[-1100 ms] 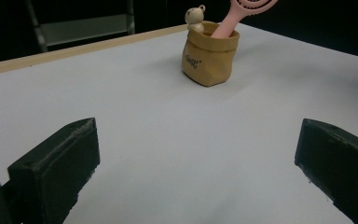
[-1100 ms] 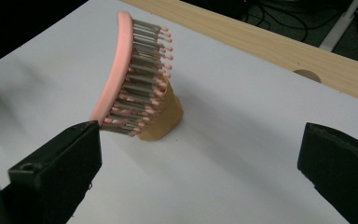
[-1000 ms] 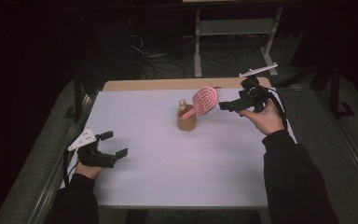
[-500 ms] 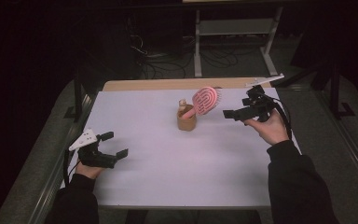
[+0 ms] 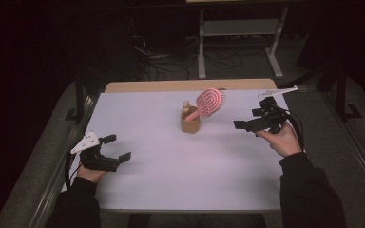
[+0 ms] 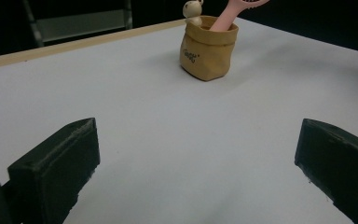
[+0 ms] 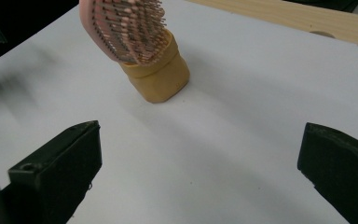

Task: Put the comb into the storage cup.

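1. The pink hairbrush (image 5: 209,102) stands handle-down in the small tan pouch (image 5: 190,124), head leaning up and to the right, near the middle of the worktop (image 5: 171,190) towards its far edge. By that, the stowing step looks done.
2. The right tool (image 5: 248,126) is released, its jaws spread wide with nothing between them. It hangs above the worktop to the right of the pouch, apart from the brush. In the right gripper view the bristled head (image 7: 128,28) and pouch (image 7: 161,77) sit ahead of the open jaws.
3. The left tool (image 5: 116,148) is also released and empty, low over the near left part of the worktop, well apart from the pouch (image 6: 207,46).
4. A small pale figure (image 6: 193,11) sits at the pouch rim beside the brush handle (image 6: 226,18); whether it is part of the pouch or a separate item, I cannot tell.
5. What is left, in my judgement, is little: perhaps drawing both tools clear, as nothing else on the worktop awaits handling.
6. The worktop is a plain pale sheet over a wooden top whose edge (image 5: 185,85) shows at the far side. It is matte and flat.
7. The room beyond is dark, with cables on the floor and a light metal frame (image 5: 240,33) behind the worktop.
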{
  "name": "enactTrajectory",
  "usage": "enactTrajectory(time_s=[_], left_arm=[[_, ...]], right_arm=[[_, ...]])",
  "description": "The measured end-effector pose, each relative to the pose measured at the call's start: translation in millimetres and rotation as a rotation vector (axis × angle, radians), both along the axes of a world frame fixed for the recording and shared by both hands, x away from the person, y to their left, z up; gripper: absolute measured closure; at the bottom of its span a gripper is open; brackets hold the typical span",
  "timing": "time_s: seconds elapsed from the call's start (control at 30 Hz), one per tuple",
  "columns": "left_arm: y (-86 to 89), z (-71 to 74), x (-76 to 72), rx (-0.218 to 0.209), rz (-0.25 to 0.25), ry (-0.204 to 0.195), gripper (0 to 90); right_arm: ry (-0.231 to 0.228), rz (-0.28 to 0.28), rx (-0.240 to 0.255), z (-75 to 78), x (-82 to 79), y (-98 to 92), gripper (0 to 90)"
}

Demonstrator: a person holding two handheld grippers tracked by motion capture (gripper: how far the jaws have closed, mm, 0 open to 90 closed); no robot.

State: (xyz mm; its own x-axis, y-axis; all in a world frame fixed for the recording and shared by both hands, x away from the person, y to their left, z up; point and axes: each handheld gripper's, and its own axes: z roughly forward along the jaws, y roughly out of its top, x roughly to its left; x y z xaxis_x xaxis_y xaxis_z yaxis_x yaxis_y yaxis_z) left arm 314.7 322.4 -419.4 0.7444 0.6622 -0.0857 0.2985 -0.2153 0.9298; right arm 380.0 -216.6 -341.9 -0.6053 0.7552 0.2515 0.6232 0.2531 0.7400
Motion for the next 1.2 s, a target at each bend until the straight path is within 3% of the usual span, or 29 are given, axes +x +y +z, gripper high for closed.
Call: enactTrajectory(time_s=[1.2], left_arm=[[0.1,-2.9,0.6,0.009,0.001,0.016,0.0]], right_arm=[[0.006,-0.018,0.028,-32.6,-38.2,-30.1,0.0]])
